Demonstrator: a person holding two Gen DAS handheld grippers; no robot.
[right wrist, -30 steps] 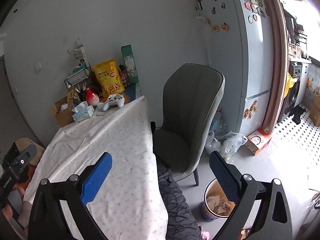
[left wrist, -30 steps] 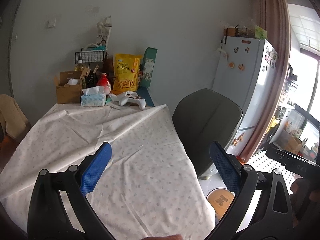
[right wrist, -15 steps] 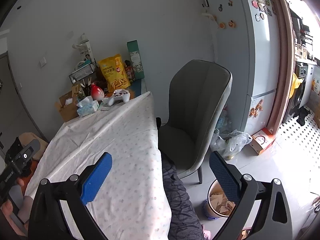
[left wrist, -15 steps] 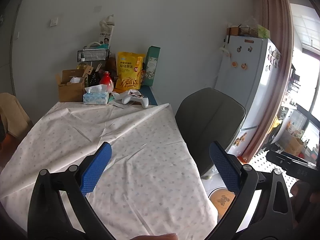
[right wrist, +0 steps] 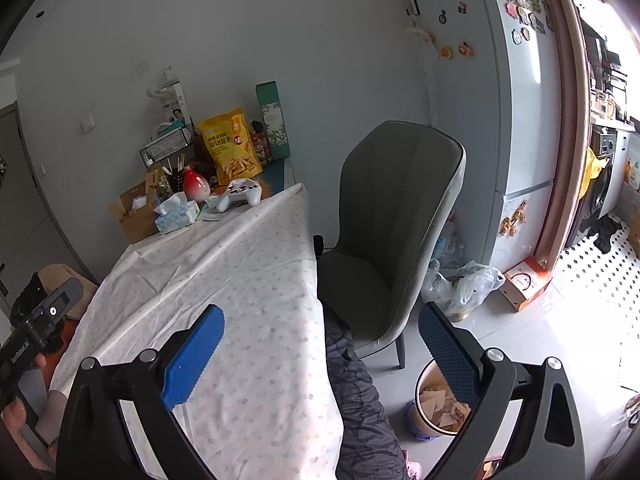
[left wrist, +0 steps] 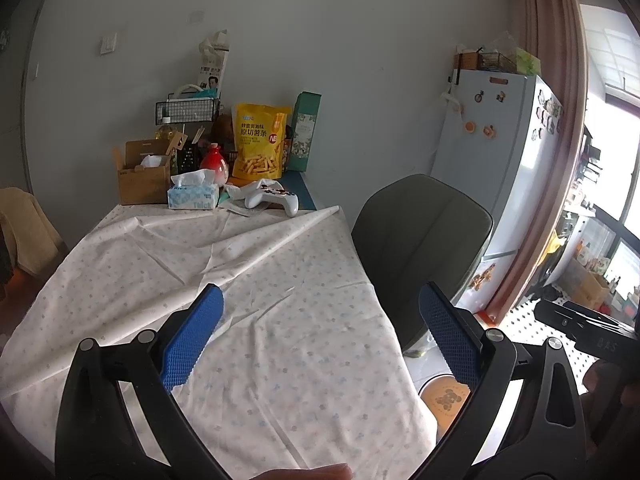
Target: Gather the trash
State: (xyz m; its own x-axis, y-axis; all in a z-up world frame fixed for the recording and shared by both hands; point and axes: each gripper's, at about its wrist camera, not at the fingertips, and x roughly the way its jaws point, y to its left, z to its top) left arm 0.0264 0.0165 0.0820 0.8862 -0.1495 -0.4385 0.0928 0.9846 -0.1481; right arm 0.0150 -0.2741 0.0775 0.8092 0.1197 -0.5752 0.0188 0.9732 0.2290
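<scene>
Over the table, draped in a pale cloth dotted with small flowers, the left claw hangs with its blue-padded fingers spread wide and nothing between them. The right claw is just as wide apart and equally empty, held near the table's right edge beside a grey upholstered chair. In the right wrist view, at about 5 o'clock on the floor, stands a small round waste bin with crumpled paper scraps inside, partly hidden behind the right finger; the left wrist view shows only a sliver of it at 4 o'clock. At 11 o'clock, along the far wall end of the table, sit a yellow snack bag, a blue tissue box, a white game controller, a red-and-white vase and a brown cardboard box. A white fridge covered in magnets stands at 1 o'clock. The cloth's near part lies bare.
</scene>
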